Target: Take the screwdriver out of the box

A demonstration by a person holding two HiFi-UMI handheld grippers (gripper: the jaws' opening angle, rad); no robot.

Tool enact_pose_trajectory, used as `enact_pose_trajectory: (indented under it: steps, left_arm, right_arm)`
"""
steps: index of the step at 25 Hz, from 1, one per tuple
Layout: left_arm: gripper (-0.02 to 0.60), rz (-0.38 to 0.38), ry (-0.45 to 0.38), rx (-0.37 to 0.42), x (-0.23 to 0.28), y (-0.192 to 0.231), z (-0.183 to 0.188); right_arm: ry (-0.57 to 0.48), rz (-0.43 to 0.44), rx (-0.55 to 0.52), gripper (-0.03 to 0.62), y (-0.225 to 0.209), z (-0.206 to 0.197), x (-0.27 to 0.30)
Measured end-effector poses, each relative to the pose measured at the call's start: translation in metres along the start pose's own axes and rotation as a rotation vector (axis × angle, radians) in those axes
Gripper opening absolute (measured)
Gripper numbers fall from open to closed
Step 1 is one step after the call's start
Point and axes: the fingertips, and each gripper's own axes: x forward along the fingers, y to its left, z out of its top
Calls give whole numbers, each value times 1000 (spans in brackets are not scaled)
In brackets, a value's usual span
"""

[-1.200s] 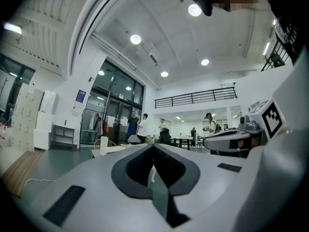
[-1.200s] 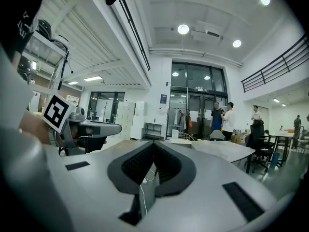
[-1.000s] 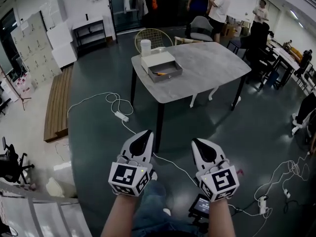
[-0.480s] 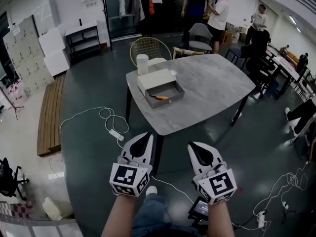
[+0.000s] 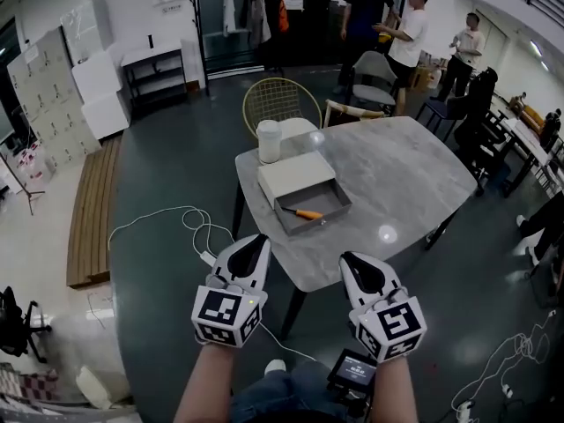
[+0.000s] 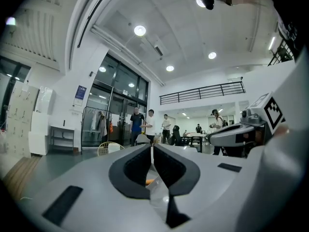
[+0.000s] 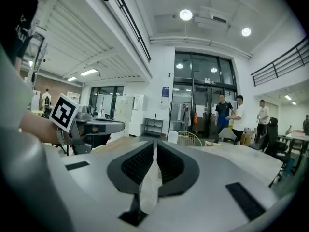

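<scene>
An orange-handled screwdriver (image 5: 308, 213) lies in the open grey drawer of a pale box (image 5: 304, 190) on the near left part of a grey table (image 5: 397, 183). My left gripper (image 5: 256, 243) and right gripper (image 5: 354, 261) hover side by side just short of the table's near edge, both shut with nothing between the jaws. In the left gripper view the left gripper (image 6: 152, 146) shows its jaws pressed together, with the right gripper (image 6: 241, 132) beside it. In the right gripper view the right gripper (image 7: 154, 146) is shut too, and the table stretches ahead.
A white cylindrical cup (image 5: 268, 141) stands behind the box. A wire chair (image 5: 280, 104) and other chairs sit at the table's far side. Several people (image 5: 388, 25) stand beyond. White cables (image 5: 189, 223) and a power strip lie on the floor at left.
The table and box have come much closer and lower in the head view as I walk toward them. Both grippers stayed shut, held side by side.
</scene>
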Motion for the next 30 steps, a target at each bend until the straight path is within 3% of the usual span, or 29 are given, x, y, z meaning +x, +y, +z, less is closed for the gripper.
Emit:
enact_pose_trajectory:
  steps: [6, 11, 16, 20, 25, 27, 30]
  left_arm:
    - [12, 1, 32, -40, 26, 20, -9]
    - [12, 93, 41, 20, 57, 48, -13]
    - [12, 141, 70, -23, 100, 70, -23]
    - [12, 190, 93, -14, 131, 90, -29]
    - [12, 340, 129, -24, 138, 115, -34]
    - [12, 390, 157, -22, 141, 125, -41]
    - [12, 449, 206, 1, 142, 129, -52]
  right_arm:
    - [49, -33, 4, 26, -26, -5, 45]
    - [52, 46, 0, 25, -53, -6, 89]
    - [31, 129, 18, 25, -95, 6, 142]
    - [71, 229, 21, 26, -117, 3, 187]
    - [188, 401, -39, 33, -117, -12, 227]
    - [246, 493, -43, 162, -112, -24, 243]
    - [310, 598, -49, 178, -107, -39, 260]
